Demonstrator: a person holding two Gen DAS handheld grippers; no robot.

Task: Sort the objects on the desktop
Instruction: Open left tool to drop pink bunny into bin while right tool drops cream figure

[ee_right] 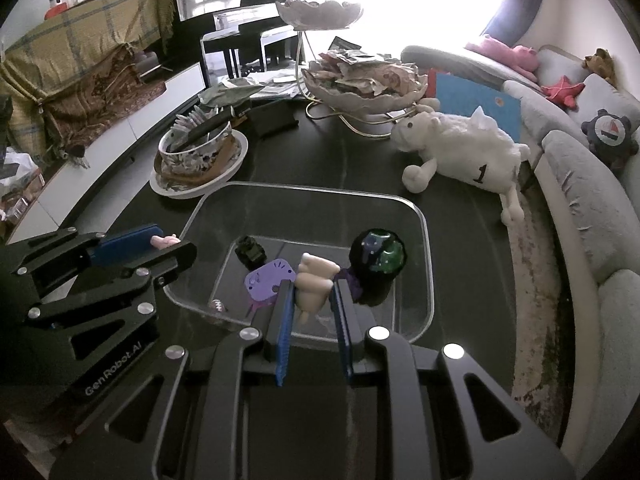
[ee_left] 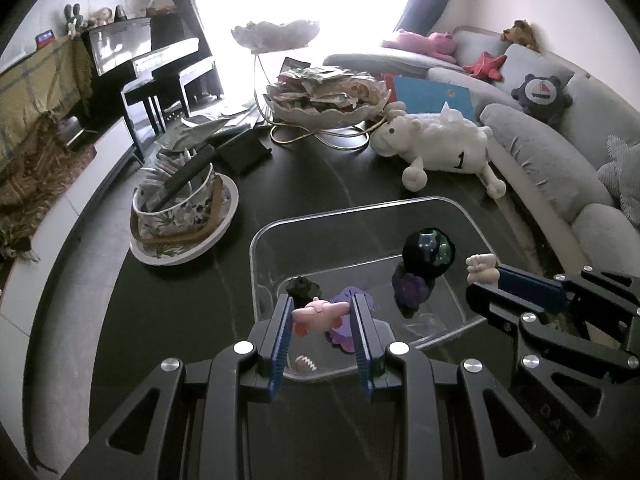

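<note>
Left gripper pinching a pink toy between its jaws, right gripper clamped on a cream figure, both over the clear bin, purple disc below.

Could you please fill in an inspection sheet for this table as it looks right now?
Surface: dark table, bare in the middle.
Job's things: clear bin holds a black ball, purple card, small dark toy and tiny football.
Clutter: plush sheep, patterned bowl on a plate, two-tier dish of wrappers, black stand.
Grippers: left gripper shut on a pink toy; right gripper shut on a cream toy; both over the bin.
Cables: nothing seen.
Surroundings: grey sofa with cushions and plush toys, piano, bright window.
</note>
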